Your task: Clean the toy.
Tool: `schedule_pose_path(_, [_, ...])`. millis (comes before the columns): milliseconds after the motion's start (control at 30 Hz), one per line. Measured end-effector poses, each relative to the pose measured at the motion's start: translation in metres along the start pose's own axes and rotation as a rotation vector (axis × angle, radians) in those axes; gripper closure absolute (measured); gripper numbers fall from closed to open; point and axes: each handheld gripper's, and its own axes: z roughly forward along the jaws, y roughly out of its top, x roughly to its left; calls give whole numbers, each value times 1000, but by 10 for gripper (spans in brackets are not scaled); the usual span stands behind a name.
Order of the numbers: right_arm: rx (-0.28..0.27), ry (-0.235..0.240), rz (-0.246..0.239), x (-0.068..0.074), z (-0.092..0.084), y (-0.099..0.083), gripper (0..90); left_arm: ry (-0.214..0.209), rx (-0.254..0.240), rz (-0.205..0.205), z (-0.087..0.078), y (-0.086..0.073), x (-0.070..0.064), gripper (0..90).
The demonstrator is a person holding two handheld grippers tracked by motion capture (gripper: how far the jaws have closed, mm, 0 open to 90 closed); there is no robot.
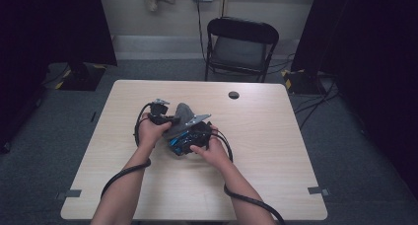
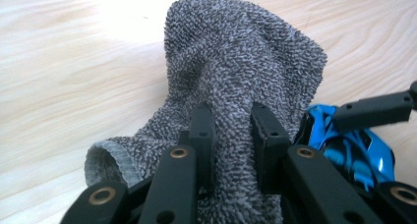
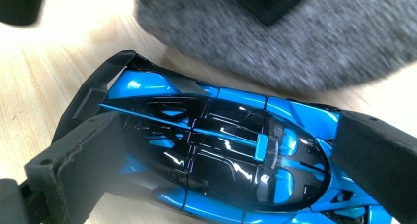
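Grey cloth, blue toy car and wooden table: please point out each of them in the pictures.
grey cloth (image 2: 236, 71), left gripper view, on its raised fold.
blue toy car (image 3: 221, 145), right gripper view, on its black canopy.
wooden table (image 1: 266, 136), high view, on its bare top.

The high view looks forward and down over the whole surface (image 1: 276, 151). The left gripper view sits close behind the grey sock (image 2: 236, 71). The right gripper view sits closer still beside it, above the blue toy car (image 3: 221, 155), which both gripper views share.

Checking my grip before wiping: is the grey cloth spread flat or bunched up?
Bunched up: the grey cloth rises in a crumpled peak, pinched by the left gripper.
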Motion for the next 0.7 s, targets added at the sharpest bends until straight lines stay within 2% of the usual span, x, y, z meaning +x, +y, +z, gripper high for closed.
schedule_pose_path(33, [1,1,0,0,0,0,0,15,14,13,3,-1,-1,737])
schedule_pose_path(67, [0,1,0,0,0,0,0,16,12,8,7,-2,-2,736])
schedule_pose_path(100, [-1,0,-1,0,0,0,0,-17,6,-18,11,-4,-3,737])
schedule_pose_path(200, [-5,2,-1,0,0,0,0,-32,20,-23,17,-4,-6,739])
schedule_pose_path(233, [-3,2,0,0,0,0,0,-34,23,-14,18,-4,-6,739])
schedule_pose_path(367, [-1,8,-1,-1,0,0,0,-41,46,9,16,-3,-8,745])
schedule_pose_path(700, [-2,11,-1,-1,1,0,0,-66,60,-1,5,-10,-4,749])
